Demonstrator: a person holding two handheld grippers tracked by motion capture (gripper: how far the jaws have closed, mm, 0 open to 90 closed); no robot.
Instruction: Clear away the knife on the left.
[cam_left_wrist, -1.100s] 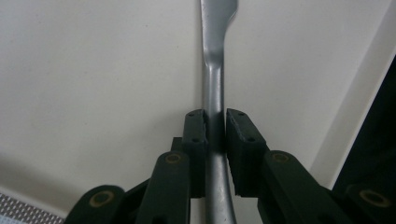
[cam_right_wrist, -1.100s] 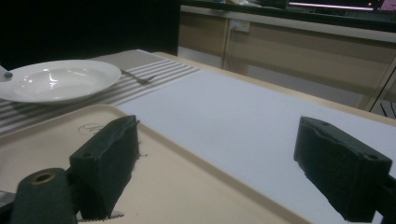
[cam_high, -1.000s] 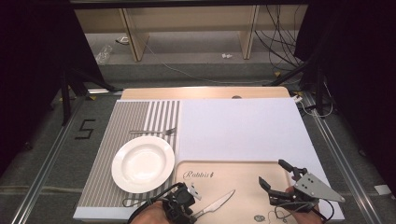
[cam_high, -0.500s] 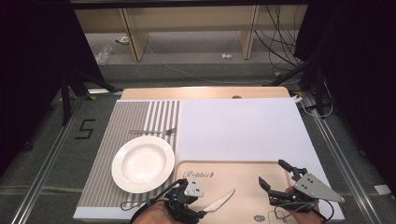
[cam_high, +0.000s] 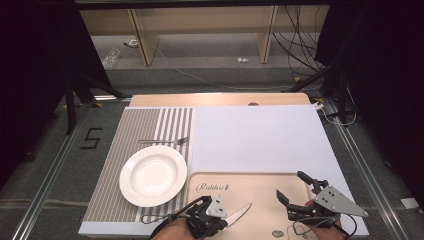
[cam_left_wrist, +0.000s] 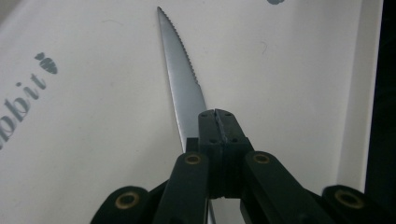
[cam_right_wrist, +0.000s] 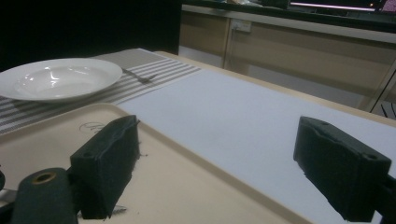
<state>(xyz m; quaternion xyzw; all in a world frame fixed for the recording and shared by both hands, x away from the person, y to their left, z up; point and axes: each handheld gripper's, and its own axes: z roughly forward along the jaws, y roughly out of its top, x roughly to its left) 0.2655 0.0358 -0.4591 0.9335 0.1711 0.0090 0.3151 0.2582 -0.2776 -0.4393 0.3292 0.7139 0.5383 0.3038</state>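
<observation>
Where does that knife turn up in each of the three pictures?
High view: knife low centre on the tray, in the left gripper.
Left gripper view: knife runs up from the shut jaws.
Right gripper view: I cannot make it out.
Shared landmark: the cream tray.

Colours on the table
White plate – grey-and-white striped mat; cream tray with grey lettering – silver knife.

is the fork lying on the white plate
No, the small metal fork lies on the grey striped placemat just beyond the round white ceramic plate, apart from its rim.
</observation>
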